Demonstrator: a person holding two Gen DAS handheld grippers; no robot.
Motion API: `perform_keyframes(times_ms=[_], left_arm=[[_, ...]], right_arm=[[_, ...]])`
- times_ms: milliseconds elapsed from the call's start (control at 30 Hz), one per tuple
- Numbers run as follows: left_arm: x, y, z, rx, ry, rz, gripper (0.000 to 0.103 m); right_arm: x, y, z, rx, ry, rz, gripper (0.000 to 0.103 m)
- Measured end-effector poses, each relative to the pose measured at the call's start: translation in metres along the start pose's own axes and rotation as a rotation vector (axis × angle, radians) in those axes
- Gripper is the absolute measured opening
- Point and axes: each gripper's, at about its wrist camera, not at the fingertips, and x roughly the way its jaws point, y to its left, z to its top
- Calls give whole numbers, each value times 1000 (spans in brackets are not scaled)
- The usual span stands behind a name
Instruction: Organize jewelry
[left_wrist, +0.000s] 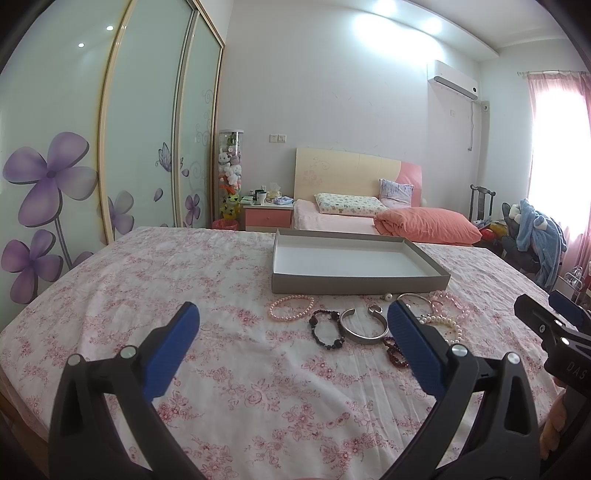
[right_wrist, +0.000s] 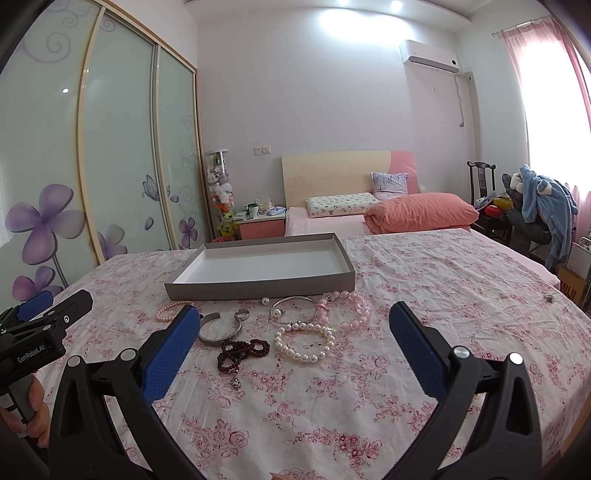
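Left gripper: black frame, blue ribbed fingers spread wide, holding nothing, hovering over the near part of the floral pink-and-white cloth that covers the counter. Right gripper: same build, fingers also spread wide and empty. Each gripper shows at the edge of the other's view; a person's hand grips the left handle.

Jewelry lies loose in a cluster around the middle of the counter, just in front of the shallow grey cardboard tray with white inside. The tray holds nothing visible.

From the right wrist view, left to right:
- small pink pearl bracelet, partly behind the right gripper's left finger
- open silver cuff bangle
- dark red beaded strand with a small metal pendant, nearest of the pieces
- white pearl bracelet, just beside the red strand
- thin silver hoop bangle, behind the white pearls
- chunky pale pink bead bracelet, touching the tray's front right corner area
- single white pearl bead, right against the tray's front wall

Left wrist view adds a black beaded bracelet between the pink pearls and the cuff.

A small metallic item sits alone near the counter's right edge, well apart; too small to identify.
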Motion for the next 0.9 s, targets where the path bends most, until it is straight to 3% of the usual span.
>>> perform_keyframes(times_ms=[900], left_arm=[[0,0,0,1,5,1,99]], right_arm=[[0,0,1,1,4,0,101]])
